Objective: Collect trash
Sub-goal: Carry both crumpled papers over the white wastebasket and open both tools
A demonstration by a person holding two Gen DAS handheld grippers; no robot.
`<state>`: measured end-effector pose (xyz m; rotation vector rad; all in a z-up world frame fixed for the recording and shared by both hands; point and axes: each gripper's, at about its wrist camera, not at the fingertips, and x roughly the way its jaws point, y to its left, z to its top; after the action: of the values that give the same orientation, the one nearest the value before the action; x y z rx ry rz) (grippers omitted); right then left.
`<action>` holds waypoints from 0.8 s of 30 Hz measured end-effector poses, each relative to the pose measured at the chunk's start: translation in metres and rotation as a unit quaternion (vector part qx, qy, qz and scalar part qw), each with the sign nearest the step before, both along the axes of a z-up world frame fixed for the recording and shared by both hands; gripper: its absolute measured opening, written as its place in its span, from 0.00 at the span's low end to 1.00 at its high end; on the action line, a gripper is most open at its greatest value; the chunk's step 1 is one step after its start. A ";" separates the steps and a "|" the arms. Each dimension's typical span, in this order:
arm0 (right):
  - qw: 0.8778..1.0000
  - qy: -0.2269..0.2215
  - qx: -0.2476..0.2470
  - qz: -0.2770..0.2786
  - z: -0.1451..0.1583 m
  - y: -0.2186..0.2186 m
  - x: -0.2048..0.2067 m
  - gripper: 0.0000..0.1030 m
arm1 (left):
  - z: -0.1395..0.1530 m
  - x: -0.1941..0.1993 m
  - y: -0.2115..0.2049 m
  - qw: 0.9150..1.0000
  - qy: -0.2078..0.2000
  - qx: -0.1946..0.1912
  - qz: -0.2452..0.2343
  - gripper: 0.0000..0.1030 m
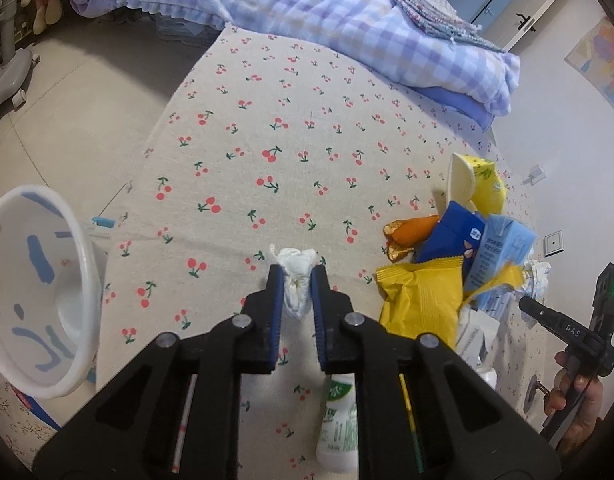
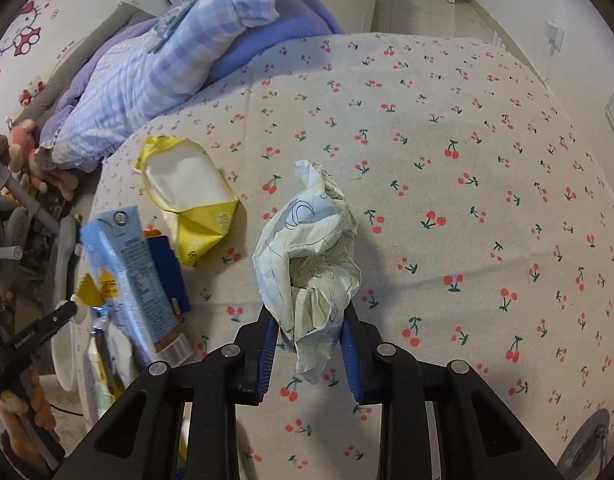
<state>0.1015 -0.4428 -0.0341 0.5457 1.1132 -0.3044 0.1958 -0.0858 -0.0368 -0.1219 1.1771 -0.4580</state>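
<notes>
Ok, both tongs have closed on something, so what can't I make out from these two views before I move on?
- Left wrist view: the white bottle is mostly hidden beneath the left tongs, which grip a white tissue wad.
- Left wrist view: the yellow snack bag covers the lower part of the pile.
- Right wrist view: the crumpled paper in the right tongs hides the sheet behind it.
- Neither view shows a trash bin clearly.

Tissue wad (image 1: 295,286) lies on bedsheet (image 1: 307,120), wrappers (image 1: 421,304) right.
</notes>
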 end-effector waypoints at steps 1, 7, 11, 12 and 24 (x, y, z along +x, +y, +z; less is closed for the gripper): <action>1.000 -0.006 0.000 0.000 0.006 0.002 -0.002 0.29 | 0.003 -0.002 0.003 1.000 -0.001 -0.003 0.001 0.15; 0.998 -0.053 -0.008 0.022 0.044 0.037 -0.002 0.29 | 0.021 -0.020 0.036 1.000 -0.020 -0.011 0.014 0.15; 0.996 -0.077 -0.002 0.053 0.063 0.074 0.005 0.29 | 0.025 -0.029 0.076 0.999 -0.035 -0.008 0.036 0.15; 0.995 -0.082 -0.001 0.062 0.067 0.084 0.009 0.29 | 0.025 -0.031 0.088 0.998 -0.036 -0.009 0.044 0.15; 0.971 -0.091 0.018 0.219 0.067 0.247 0.065 0.29 | 0.010 -0.029 0.194 0.992 -0.029 0.004 0.126 0.15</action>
<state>0.1665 -0.1959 0.0324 0.3390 1.0301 0.1491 0.1670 0.1086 -0.0270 -0.2456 1.0886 -0.2329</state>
